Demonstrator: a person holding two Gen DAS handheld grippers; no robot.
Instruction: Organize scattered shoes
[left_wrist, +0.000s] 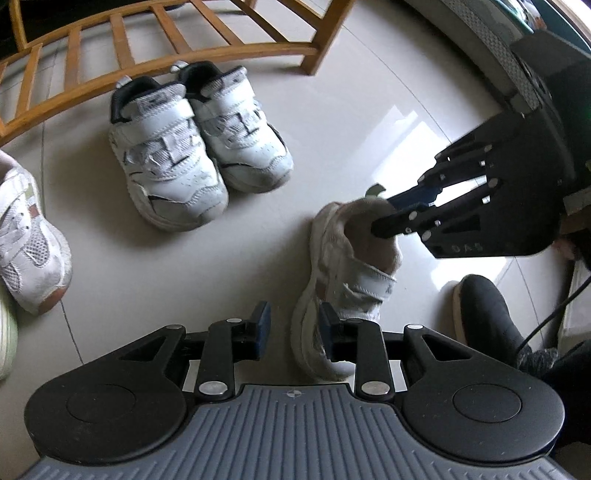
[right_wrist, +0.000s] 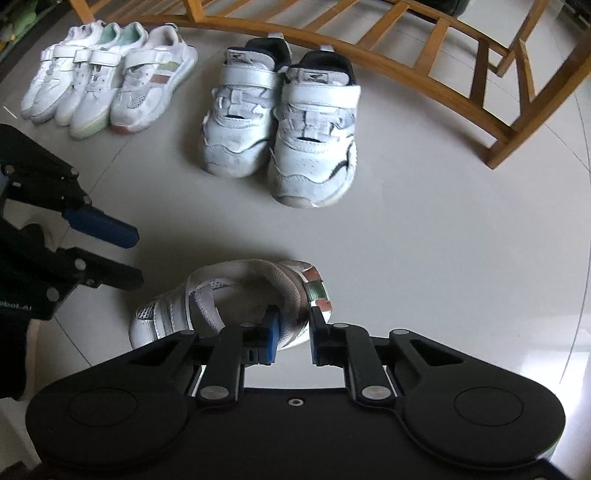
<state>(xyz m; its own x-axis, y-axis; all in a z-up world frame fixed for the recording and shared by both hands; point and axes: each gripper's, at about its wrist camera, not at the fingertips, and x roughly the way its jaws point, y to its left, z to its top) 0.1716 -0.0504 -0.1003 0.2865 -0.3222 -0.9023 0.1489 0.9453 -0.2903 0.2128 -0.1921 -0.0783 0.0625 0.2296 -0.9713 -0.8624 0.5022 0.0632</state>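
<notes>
Underfoot, glossy pale tiled floor (right_wrist: 443, 240); wooden rack (right_wrist: 424, 48) at twelve o'clock. Right gripper (right_wrist: 291, 325) clamps the loose sneaker's (right_wrist: 236, 295) heel; left gripper (left_wrist: 293, 321) slightly parted, empty.

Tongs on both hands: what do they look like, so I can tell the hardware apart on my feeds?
Both are black linkage frames with silver rivets and blue pads. The left tongs sit on a ribbed grey body with two round black housings; the right tongs sit on an all-black body and show pale lettering on one side. A dark cable runs nearby.
</notes>
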